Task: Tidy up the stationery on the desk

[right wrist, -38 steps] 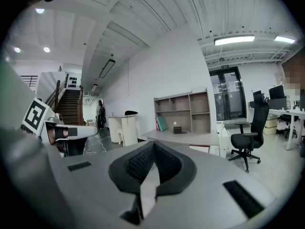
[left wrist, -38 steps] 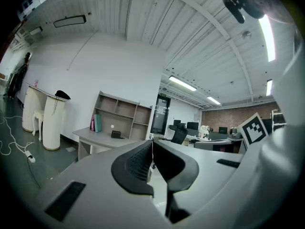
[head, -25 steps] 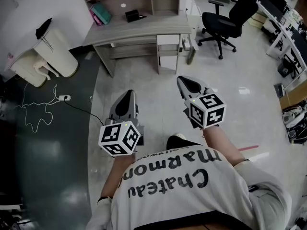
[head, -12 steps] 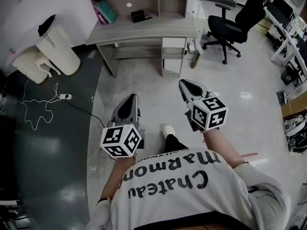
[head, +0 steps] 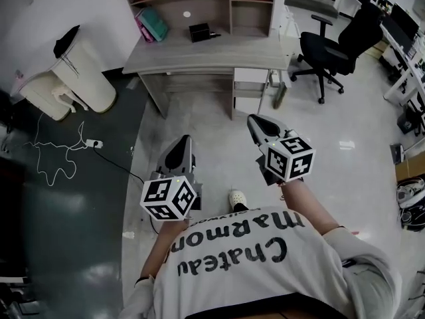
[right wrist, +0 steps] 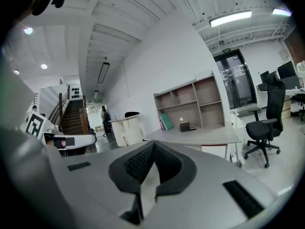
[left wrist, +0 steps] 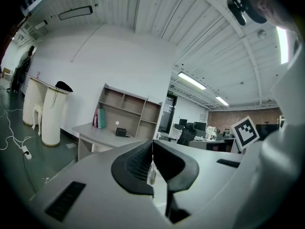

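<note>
The grey desk (head: 206,55) with a shelf unit stands ahead across the floor. On it sit a small black box (head: 199,30) and teal and pink books (head: 151,24) leaning at the left. My left gripper (head: 184,140) and right gripper (head: 252,118) are held out over the floor, well short of the desk. Both are shut with nothing between the jaws. The left gripper view shows the left gripper (left wrist: 152,144) pointing at the desk (left wrist: 100,135). In the right gripper view, the right gripper (right wrist: 153,144) faces the desk (right wrist: 200,136) and the black box (right wrist: 185,127).
A black office chair (head: 339,52) stands right of the desk. At the left are a white cylindrical bin (head: 83,78) and a white cable (head: 53,155) with a power strip (head: 93,143) on the dark floor. More desks line the far right.
The desk has come closer and lower in the head view as the person walks toward it. Both grippers have gone forward with the body and stay shut.
</note>
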`<state>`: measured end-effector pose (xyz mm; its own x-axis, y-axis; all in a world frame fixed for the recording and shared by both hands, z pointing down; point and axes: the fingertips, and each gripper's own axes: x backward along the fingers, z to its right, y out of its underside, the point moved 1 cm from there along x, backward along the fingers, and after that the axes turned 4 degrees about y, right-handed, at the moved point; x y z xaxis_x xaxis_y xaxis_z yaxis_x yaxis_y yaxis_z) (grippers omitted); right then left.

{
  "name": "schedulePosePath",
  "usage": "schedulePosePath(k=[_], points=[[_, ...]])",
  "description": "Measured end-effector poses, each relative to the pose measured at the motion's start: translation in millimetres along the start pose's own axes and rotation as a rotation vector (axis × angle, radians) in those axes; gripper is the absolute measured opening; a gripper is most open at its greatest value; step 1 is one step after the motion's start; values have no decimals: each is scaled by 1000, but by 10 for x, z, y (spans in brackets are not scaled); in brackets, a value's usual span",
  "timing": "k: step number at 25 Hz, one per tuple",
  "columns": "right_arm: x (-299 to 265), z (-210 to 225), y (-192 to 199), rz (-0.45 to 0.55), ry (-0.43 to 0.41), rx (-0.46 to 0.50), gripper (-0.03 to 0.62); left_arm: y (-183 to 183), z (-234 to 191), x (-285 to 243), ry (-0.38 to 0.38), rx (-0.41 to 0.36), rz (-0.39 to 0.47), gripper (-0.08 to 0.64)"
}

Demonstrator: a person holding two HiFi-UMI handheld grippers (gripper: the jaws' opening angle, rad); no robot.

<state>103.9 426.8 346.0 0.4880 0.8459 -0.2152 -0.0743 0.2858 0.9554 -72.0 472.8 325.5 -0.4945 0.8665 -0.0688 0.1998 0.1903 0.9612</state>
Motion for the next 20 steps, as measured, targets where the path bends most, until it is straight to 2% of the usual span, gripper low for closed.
schedulePosePath(k=[6, 12, 17, 20], points=[[-534, 292, -322, 12, -32, 19, 17, -318, -246, -510, -39, -52, 68, 15], [-986, 608, -563, 20, -53, 20, 17, -437, -428, -1014, -43, -32, 70, 15], [-1268, 822, -707, 35, -73, 19, 17, -537, -473, -1380, -40, -80, 73, 15], [-1386, 928, -739, 35, -85, 22, 17, -545, -506, -1560, -37, -66, 79, 15]])
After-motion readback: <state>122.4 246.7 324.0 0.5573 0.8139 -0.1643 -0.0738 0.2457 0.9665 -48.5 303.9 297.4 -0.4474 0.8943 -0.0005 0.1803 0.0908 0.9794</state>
